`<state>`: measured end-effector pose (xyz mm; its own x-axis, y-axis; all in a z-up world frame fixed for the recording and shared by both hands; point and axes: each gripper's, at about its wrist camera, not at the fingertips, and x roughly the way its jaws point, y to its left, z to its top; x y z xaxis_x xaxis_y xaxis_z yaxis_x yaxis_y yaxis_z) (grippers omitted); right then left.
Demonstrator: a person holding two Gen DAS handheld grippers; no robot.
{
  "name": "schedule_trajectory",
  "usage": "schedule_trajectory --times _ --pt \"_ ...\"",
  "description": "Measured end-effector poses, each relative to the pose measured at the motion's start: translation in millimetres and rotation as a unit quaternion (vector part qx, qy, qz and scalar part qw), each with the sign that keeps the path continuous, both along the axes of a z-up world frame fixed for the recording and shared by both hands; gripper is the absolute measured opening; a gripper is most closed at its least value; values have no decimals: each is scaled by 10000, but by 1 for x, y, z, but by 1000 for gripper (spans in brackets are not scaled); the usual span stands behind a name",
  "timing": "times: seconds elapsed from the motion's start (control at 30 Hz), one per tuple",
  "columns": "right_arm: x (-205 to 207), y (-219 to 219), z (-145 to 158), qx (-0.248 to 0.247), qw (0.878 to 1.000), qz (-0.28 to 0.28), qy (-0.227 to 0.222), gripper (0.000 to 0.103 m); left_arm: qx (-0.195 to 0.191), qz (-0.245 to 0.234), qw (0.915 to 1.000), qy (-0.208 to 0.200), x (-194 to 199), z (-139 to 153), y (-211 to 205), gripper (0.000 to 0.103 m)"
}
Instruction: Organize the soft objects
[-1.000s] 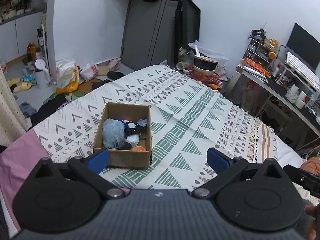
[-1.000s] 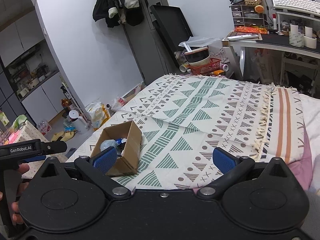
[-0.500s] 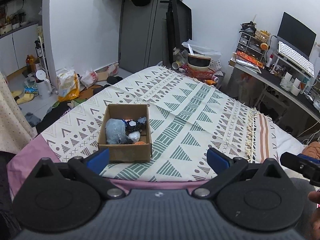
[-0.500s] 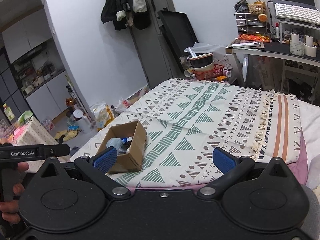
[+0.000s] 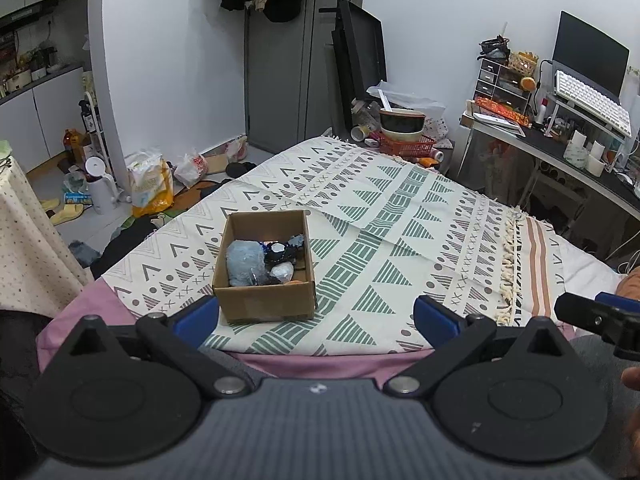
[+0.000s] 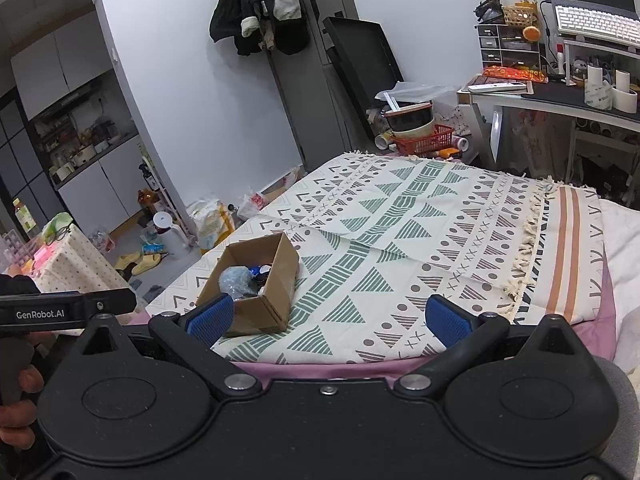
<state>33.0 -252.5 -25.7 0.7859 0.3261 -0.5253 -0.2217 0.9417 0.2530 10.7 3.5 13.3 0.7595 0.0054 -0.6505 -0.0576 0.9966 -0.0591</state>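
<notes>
Both grippers, left gripper [image 5: 316,316] and right gripper [image 6: 328,316], hang spread wide and empty, short of the blanket [image 5: 400,216]. Cardboard box [image 5: 266,266] sits open-topped near the blanket's near edge, its long axis running away from the grippers, soft objects [image 5: 246,262] inside.

The left wrist view is being taken from behind the left gripper [image 5: 316,316], off the near edge of the bed [image 5: 400,216], facing across it toward the far wall. The right wrist view is being taken from behind the right gripper [image 6: 328,314], set further right and facing the same way. The bed, the cardboard box [image 5: 266,264] [image 6: 250,284], the doorway and the table [image 5: 568,152] [image 6: 560,96] are being shared by both views. Each gripper is being caught at the edge of the other's view.
</notes>
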Motion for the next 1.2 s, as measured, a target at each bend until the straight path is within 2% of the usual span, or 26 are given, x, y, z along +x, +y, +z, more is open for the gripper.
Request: schedule_trajectory --times 1.2 --pt "-8 -10 5 -5 9999 -12 -158 103 126 -11 9999 -65 -12 10 -6 103"
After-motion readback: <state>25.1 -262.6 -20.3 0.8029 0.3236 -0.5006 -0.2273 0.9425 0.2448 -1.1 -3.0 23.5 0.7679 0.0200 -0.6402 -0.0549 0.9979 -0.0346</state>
